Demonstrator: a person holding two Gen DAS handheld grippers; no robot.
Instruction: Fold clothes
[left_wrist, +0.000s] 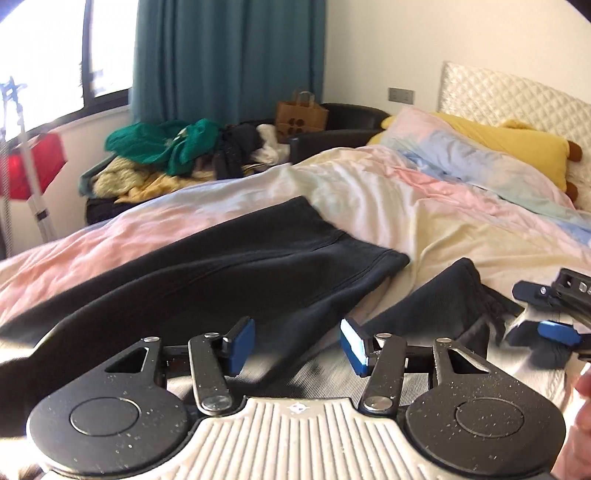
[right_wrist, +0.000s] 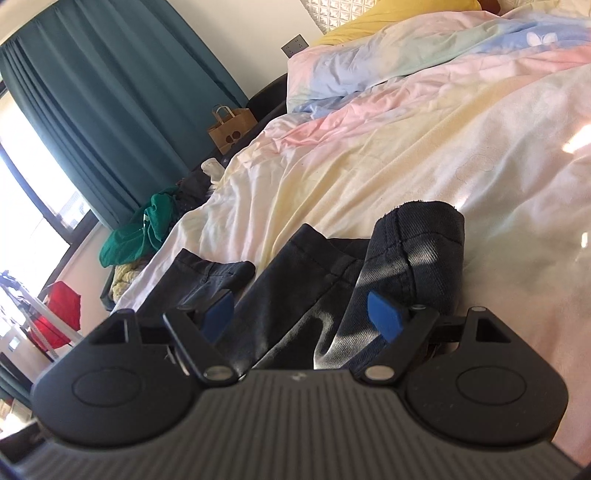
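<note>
A dark navy garment (left_wrist: 229, 266) lies spread on the pastel bedcover (left_wrist: 424, 206), with one part stretched to the left and another bunched at the right. My left gripper (left_wrist: 297, 345) hovers over its near edge, open, with nothing between the blue pads. In the right wrist view the same garment (right_wrist: 306, 280) lies in folds, with a cuff (right_wrist: 424, 236) standing up. My right gripper (right_wrist: 303, 317) is open just above the cloth, and it also shows at the right edge of the left wrist view (left_wrist: 535, 314).
A pile of green, yellow and dark clothes (left_wrist: 173, 155) sits beyond the bed by the teal curtain (left_wrist: 229, 55). A paper bag (left_wrist: 301, 118) stands on a dark chair. Pillows (left_wrist: 480, 155) and a quilted headboard (left_wrist: 509, 96) are at the far right. A red item (left_wrist: 33, 166) hangs at left.
</note>
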